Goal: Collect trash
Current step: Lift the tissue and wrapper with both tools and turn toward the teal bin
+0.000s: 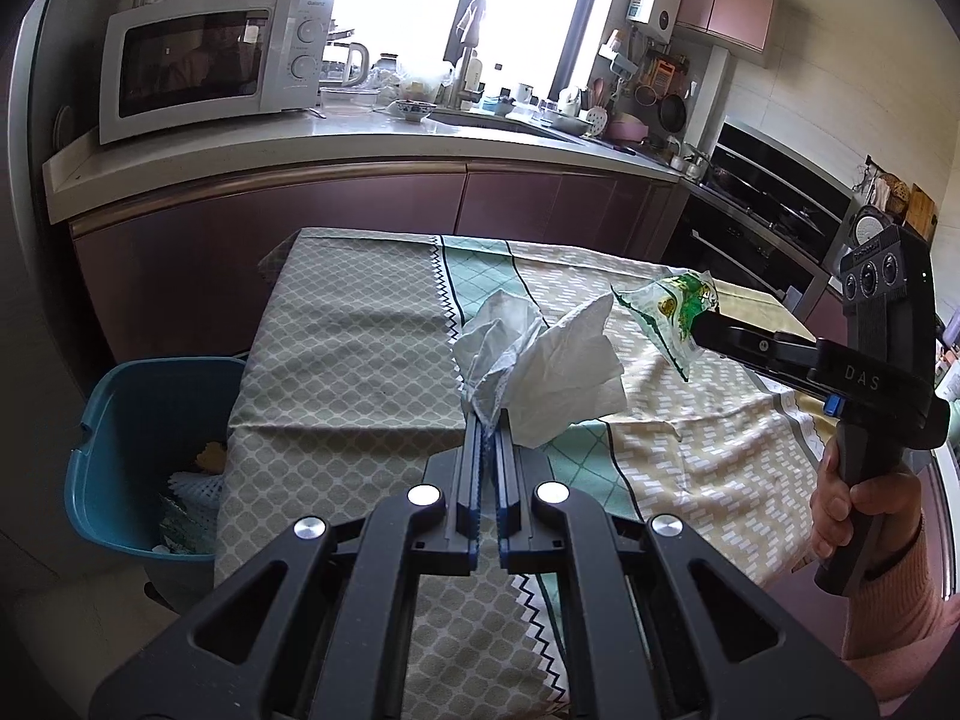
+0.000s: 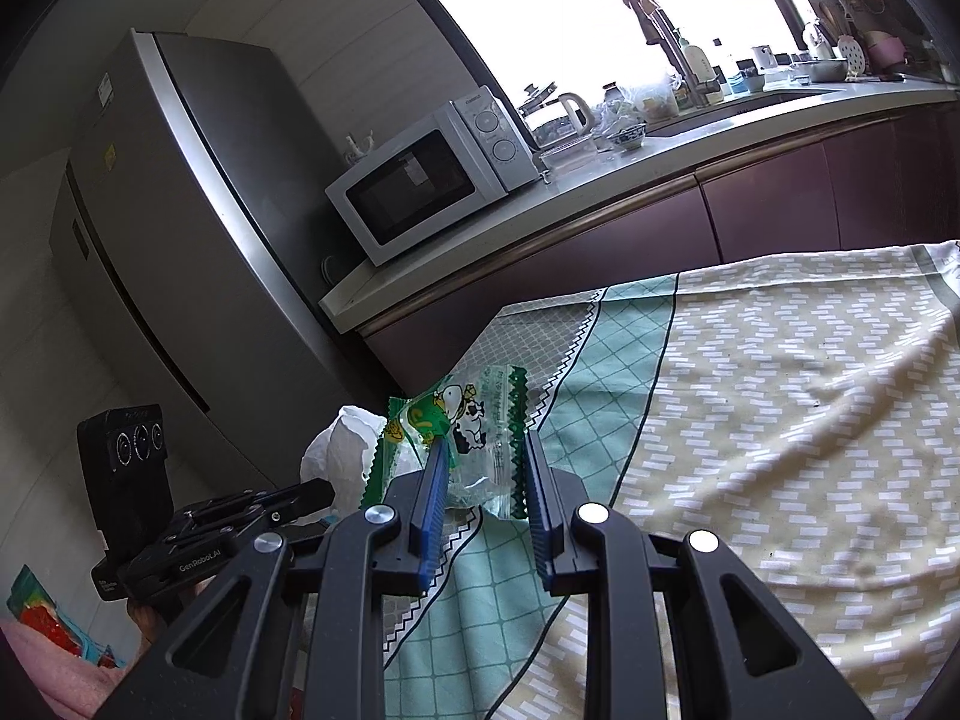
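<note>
Fingers on my left gripper (image 1: 492,420) are pressed together on a crumpled white tissue (image 1: 540,360), which hangs in the air above the desk (image 1: 360,330) with its patterned cloth. On my right gripper (image 2: 486,450) the fingers look partly spread in its own view, with a clear green-printed wrapper (image 2: 474,420) caught between them; from the left view I see that wrapper (image 1: 672,306) pinched at the tip of the right gripper (image 1: 702,324) and lifted off the cloth, just beside the tissue. Off the desk's left edge sits a blue bin (image 1: 138,420) on the floor, with some white scraps already inside. Behind it a microwave (image 1: 210,66) stands on the kitchen counter.
</note>
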The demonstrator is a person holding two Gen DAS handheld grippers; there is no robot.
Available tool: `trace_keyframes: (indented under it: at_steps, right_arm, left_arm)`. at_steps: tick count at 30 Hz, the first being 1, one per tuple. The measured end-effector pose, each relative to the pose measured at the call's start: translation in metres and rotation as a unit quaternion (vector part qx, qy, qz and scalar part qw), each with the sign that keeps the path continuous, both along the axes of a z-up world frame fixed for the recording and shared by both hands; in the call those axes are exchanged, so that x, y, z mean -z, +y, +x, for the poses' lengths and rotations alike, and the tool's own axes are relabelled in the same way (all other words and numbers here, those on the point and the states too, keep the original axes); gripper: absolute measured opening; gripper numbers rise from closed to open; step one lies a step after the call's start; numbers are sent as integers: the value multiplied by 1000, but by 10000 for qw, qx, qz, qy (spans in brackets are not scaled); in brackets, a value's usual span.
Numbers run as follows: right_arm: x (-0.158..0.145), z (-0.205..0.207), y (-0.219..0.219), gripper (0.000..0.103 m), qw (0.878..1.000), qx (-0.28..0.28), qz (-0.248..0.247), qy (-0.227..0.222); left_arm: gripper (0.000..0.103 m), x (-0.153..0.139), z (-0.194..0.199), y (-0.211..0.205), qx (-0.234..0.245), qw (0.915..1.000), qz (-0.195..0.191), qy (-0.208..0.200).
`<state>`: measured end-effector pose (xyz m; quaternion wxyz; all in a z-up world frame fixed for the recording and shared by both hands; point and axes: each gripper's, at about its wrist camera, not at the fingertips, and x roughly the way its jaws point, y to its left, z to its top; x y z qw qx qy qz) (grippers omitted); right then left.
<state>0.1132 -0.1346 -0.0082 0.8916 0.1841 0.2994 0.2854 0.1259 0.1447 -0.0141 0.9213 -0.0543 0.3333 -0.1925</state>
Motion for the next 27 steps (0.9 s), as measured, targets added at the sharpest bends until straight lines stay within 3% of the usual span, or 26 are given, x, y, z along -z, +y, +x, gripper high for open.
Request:
trace_keyframes:
  at_steps: [27]
  right_arm:
    - [2, 10, 39, 23, 9990, -441, -60, 39]
  left_arm:
    - [4, -2, -3, 42, -484, 9988, -4, -31]
